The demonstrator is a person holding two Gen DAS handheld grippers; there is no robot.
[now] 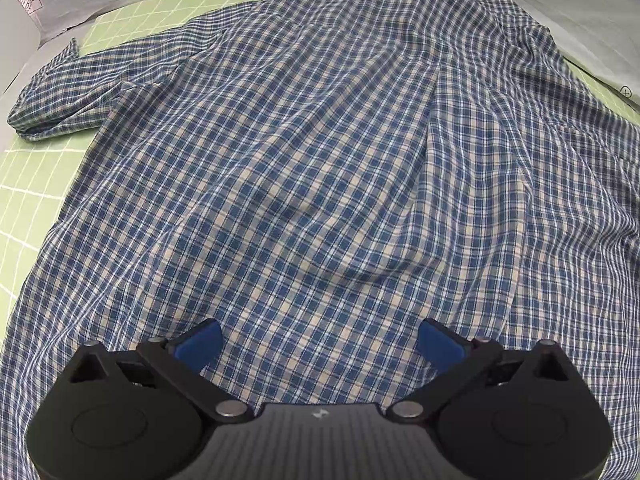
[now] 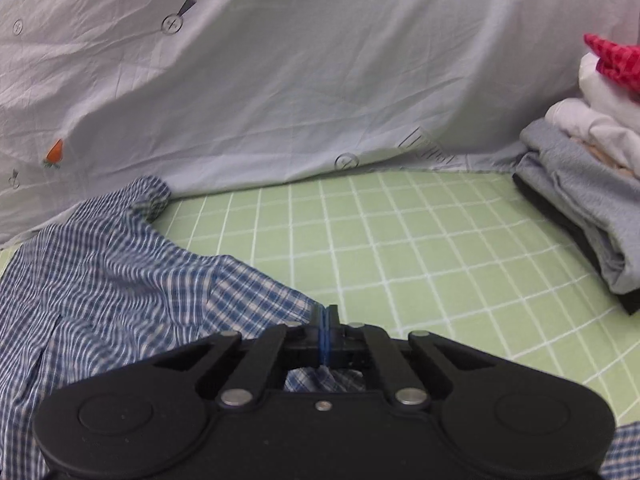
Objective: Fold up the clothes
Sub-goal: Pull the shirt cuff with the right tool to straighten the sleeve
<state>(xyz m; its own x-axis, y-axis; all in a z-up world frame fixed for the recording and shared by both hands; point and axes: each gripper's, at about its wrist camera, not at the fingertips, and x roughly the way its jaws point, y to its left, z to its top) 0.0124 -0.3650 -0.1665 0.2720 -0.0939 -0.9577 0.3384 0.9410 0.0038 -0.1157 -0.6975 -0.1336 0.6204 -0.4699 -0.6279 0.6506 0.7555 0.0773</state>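
A blue, white and tan checked shirt (image 1: 304, 168) lies spread on the green grid sheet (image 1: 36, 176), one sleeve stretched to the far left. My left gripper (image 1: 320, 344) is open and empty just above the shirt's near part, its blue pads wide apart. In the right wrist view the same shirt (image 2: 112, 272) lies at the left. My right gripper (image 2: 325, 322) is shut on a fold of the shirt's edge, with cloth bunched between and behind the fingers, low over the green sheet (image 2: 400, 248).
A pale printed sheet (image 2: 280, 80) rises behind the green surface in both views. A stack of folded clothes (image 2: 592, 184), grey, white and red, stands at the right in the right wrist view.
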